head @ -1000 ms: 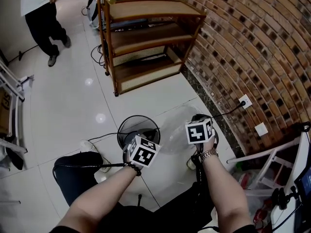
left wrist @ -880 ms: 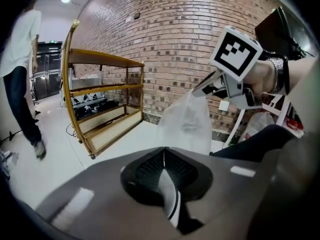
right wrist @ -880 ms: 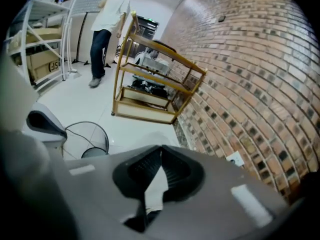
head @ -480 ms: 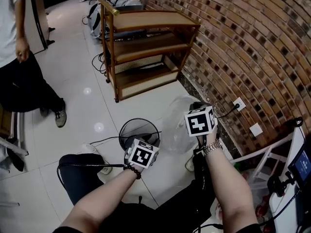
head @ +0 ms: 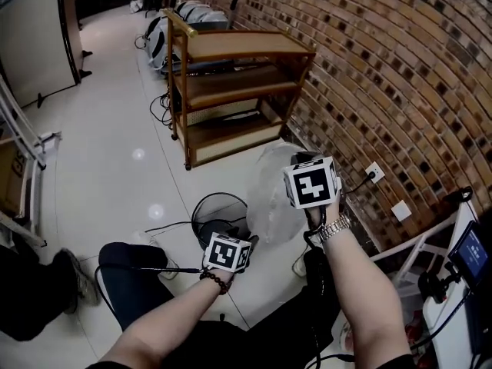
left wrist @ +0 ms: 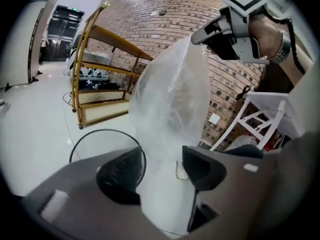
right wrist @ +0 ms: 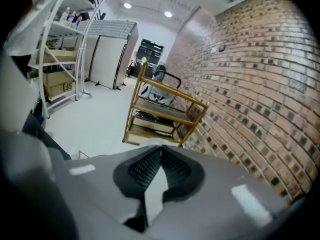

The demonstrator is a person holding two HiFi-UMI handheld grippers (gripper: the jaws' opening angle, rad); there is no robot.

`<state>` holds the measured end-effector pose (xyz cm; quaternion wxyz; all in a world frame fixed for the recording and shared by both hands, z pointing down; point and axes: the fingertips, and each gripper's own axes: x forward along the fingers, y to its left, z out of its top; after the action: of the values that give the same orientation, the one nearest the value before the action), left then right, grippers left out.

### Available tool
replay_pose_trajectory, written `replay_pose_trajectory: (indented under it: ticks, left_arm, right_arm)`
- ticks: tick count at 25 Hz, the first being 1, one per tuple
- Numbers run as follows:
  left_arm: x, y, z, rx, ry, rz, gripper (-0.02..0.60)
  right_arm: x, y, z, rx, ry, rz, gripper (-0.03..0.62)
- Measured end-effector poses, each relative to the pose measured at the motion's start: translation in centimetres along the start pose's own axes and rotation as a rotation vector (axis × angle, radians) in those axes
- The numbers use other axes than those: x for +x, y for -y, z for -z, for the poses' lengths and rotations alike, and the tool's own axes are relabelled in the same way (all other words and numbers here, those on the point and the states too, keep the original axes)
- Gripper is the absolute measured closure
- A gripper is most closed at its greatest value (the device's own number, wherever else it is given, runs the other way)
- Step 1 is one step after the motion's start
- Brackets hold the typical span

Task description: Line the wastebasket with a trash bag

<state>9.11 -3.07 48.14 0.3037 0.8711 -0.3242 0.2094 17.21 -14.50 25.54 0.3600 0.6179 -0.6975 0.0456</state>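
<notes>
brick wall (head: 400, 68): huge, takes up the whole right side of the head view, curving off into the distance

floor (head: 115, 152): glossy white tile, lights reflecting off it

shelf cart (head: 231, 91): wooden, three levels, parked against the wall past the work spot

trash bag (left wrist: 170, 94): clear thin plastic, hanging in the air from its top end. It's just to the right of the basket, between basket and wall, and not inside it yet. Whether its lower end touches the rim can't be made out.

wastebasket (head: 217, 206): black wire mesh, round, standing upright on the floor right in front of the person

right gripper (right wrist: 159, 166): held up high, jaws clamped together with the bag's top pinched between them; its own view shows a sliver of white film squeezed in there

left gripper (left wrist: 160, 166): lower down by the basket rim, jaws opening. The bag's lower part sits in the gap between them, but the pads aren't pressing on it.

wall socket (head: 374, 172): small white plate low on the bricks, off to the right
</notes>
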Motion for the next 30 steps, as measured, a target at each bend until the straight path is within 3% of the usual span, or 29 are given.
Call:
replay_pose_trajectory:
  ticks: [6, 10, 14, 21, 30]
  left_arm:
    - [-1.0, -2.2, 1.3, -0.162, 0.004, -0.034, 0.342]
    - [-1.7, -3.8, 2.1, -0.215, 0.019, -0.075, 0.342]
    - [-3.4, -5.3, 1.6, -0.212, 0.064, -0.13, 0.361]
    - [-9.0, -9.1, -0.7, -0.193, 0.154, -0.211, 0.505]
    - [-13.5, -12.5, -2.9, -0.143, 0.119, -0.248, 0.518]
  right_arm:
    - [-1.1, -1.3, -2.3, 0.041, 0.037, -0.054, 0.591]
    - [-1.5, -2.0, -3.0, 0.061, 0.04, -0.075, 0.591]
    - [-1.3, -2.9, -3.0, 0.067, 0.034, -0.102, 0.591]
    - [0.1, -4.2, -0.9, 0.114, -0.025, -0.163, 0.591]
    - [2.1, -6.0, 3.6, 0.158, -0.145, -0.25, 0.591]
